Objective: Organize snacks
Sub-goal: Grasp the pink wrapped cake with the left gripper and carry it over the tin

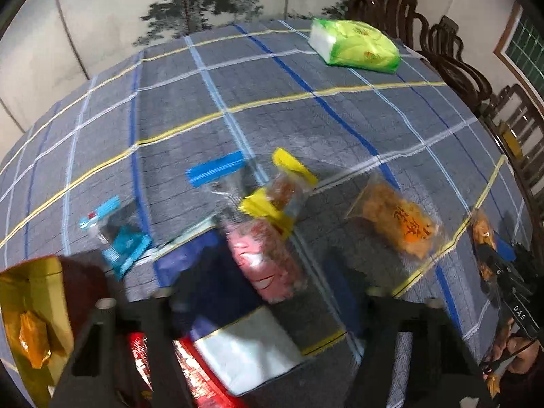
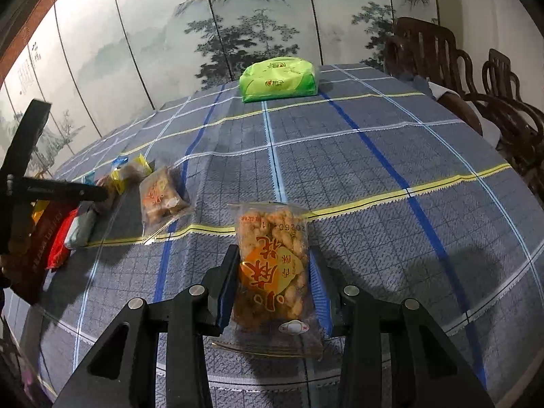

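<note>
1. Nearest in the right wrist view, the right gripper (image 2: pixel 273 255) pinches a clear plastic packet of orange fried twists (image 2: pixel 272 272) between its blue pads. The packet is on the near side of the table from the green plastic tissue pack (image 2: pixel 278 80), almost straight in line with it.
2. In the left wrist view the left gripper (image 1: pixel 270 292) hangs over a clear packet of pink-red snacks (image 1: pixel 268 261). The view is blurred, so I cannot tell whether its tongs press on that packet or only straddle it.
3. A gold cardboard box (image 1: pixel 13 309) holding an orange wrapped piece sits at the near left, well apart from the tissue pack – likely the collecting place.
4. Further towards the tissue pack lie a second clear packet of fried twists (image 2: pixel 163 200), a yellow-ended clear packet (image 1: pixel 285 187) and a blue-ended clear packet (image 1: pixel 217 173), all loose on the grey checked tablecloth (image 2: pixel 374 170).
5. The step in hand looks like gathering: one packet is gripped, the rest wait.
6. The next move probably calls for carrying the held packet leftwards to the box or the row – keeping the soft grip from crushing the twists.
</note>
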